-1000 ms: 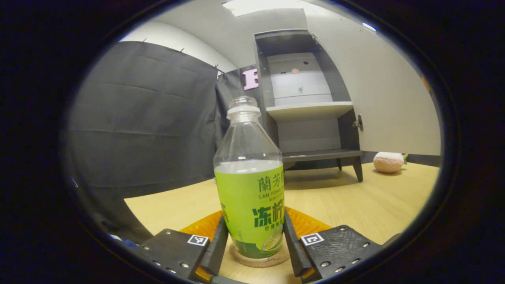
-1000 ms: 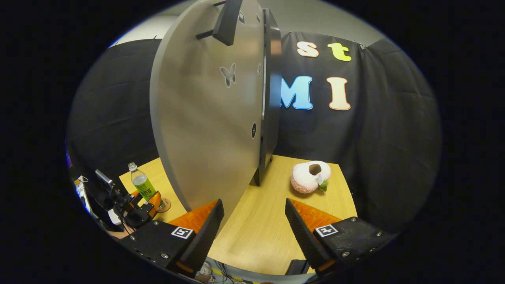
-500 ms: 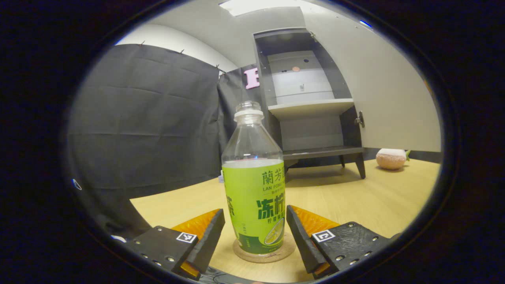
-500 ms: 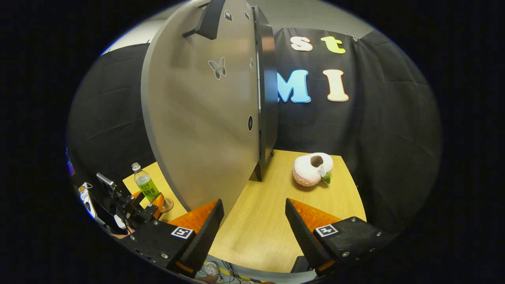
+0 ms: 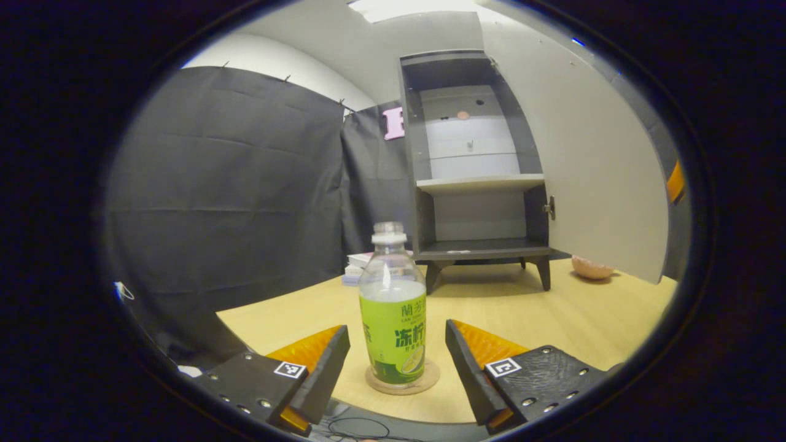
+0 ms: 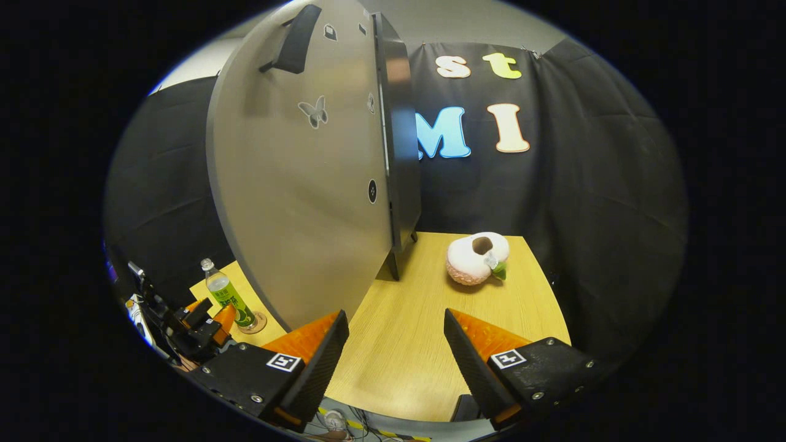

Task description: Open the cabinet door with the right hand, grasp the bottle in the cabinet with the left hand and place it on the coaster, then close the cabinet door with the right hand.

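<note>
Closing comes next: right gripper [image 6: 396, 356], fingers apart, should push cabinet door [image 6: 295, 184] at eleven o'clock, sparing bottle [image 5: 393, 307].

bottle [image 5: 393, 307] green label | coaster [image 5: 430, 379] tan, perhaps cork | door [image 6: 295, 190] grey, butterfly

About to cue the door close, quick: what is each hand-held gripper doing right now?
Left hand-held gripper: open, holding nothing; bottle stands on the coaster.
Right hand-held gripper: open, holding nothing, beside the open cabinet door.
</note>
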Tool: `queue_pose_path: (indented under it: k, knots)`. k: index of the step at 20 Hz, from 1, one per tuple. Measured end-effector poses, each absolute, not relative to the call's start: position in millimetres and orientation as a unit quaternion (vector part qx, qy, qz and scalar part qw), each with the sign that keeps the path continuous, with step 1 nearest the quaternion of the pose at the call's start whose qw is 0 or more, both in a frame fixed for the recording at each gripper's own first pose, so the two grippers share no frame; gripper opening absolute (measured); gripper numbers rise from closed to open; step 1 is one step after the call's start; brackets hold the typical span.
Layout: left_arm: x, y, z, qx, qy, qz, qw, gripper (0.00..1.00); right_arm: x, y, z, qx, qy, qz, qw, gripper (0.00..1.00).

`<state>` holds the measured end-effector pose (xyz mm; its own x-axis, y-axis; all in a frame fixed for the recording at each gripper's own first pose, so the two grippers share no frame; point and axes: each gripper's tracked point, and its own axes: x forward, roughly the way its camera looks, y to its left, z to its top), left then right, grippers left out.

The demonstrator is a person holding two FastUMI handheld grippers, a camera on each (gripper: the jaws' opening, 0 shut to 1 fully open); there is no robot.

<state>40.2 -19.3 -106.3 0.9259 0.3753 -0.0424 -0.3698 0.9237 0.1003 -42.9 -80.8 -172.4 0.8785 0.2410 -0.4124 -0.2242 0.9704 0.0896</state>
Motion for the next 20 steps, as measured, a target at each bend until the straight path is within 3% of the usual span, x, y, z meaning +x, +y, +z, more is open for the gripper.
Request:
queue_pose_path:
  k: [3,4,5,8,9,10,13,14,18,19,20]
  knots:
    - [37.7,-25.6,-71.3,0.057,0.017,0.176,0.983,0.89,-39.7,-90.2,-156.1,0.026,0.203,0.102,0.973,0.96]
    - [39.4,-38.6,-65.9,0.044,0.021,0.153,0.987,0.94,-36.6,-89.5,-149.5,0.035,0.199,0.104,0.974,0.96]
    - [40.9,-43.1,-56.3,0.034,0.019,0.148,0.988,0.89,-34.0,-90.5,-141.4,0.045,0.192,0.103,0.975,0.92]
    - [47.9,-61.0,-27.0,-0.011,0.027,0.111,0.993,0.94,-21.0,-103.5,-104.3,0.059,0.157,0.09,0.982,0.96]
    - [44.8,-61.2,-12.8,-0.022,0.026,0.112,0.993,0.94,-17.1,-103.7,-91.7,0.065,0.146,0.092,0.983,0.92]
    - [45.1,-62.0,5.4,-0.029,0.012,0.108,0.994,0.9,-12.6,-102.9,-77.0,0.07,0.135,0.096,0.984,0.95]
    - [49.3,-56.5,53.3,-0.017,-0.025,0.099,0.995,0.93,-1.0,-96.8,-25.5,0.068,0.088,0.112,0.988,0.95]
    - [49.7,-53.8,57.6,-0.003,-0.021,0.098,0.995,0.89,2.4,-91.5,-8.4,0.067,0.072,0.121,0.988,0.95]
    - [41.4,-53.2,72.3,0.023,-0.019,0.088,0.996,0.94,3.9,-80.3,38.7,0.082,0.018,0.134,0.987,0.95]
    - [41.6,-53.0,75.4,0.023,-0.022,0.088,0.996,0.94,4.7,-71.1,41.0,0.095,0.017,0.144,0.985,0.91]
    - [43.1,-53.3,77.9,0.022,-0.026,0.085,0.996,0.94,4.5,-69.9,36.1,0.098,0.03,0.133,0.986,0.95]
